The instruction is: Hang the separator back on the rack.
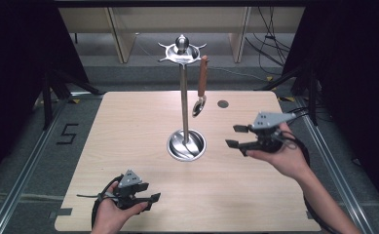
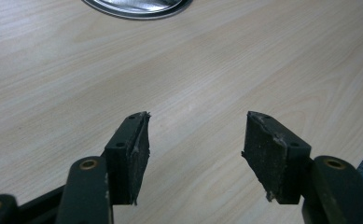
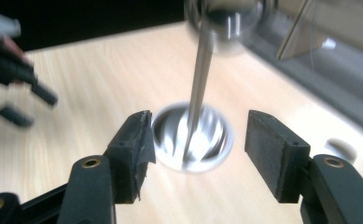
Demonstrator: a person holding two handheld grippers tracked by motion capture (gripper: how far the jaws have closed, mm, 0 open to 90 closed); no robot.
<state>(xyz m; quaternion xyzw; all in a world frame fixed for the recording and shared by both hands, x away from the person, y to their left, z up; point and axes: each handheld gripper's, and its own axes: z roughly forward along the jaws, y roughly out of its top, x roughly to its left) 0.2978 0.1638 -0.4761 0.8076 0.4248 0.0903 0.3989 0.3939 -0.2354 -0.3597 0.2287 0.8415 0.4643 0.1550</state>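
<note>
High view showed a metal utensil stand (image 1: 185, 97) in the middle of the table (image 1: 128, 126), with one wooden-handled spoon (image 1: 201, 87) hanging from its top on the far right side. The right gripper (image 1: 236, 136) had its jaws wide and empty just right of the stand, so reaching up for the spoon looked like the next move. The left gripper (image 1: 153, 199) also stood wide and empty near the table's near edge, with lots of bare room around it.

One stand (image 1: 185, 112), one spoon (image 1: 201, 87)
</note>
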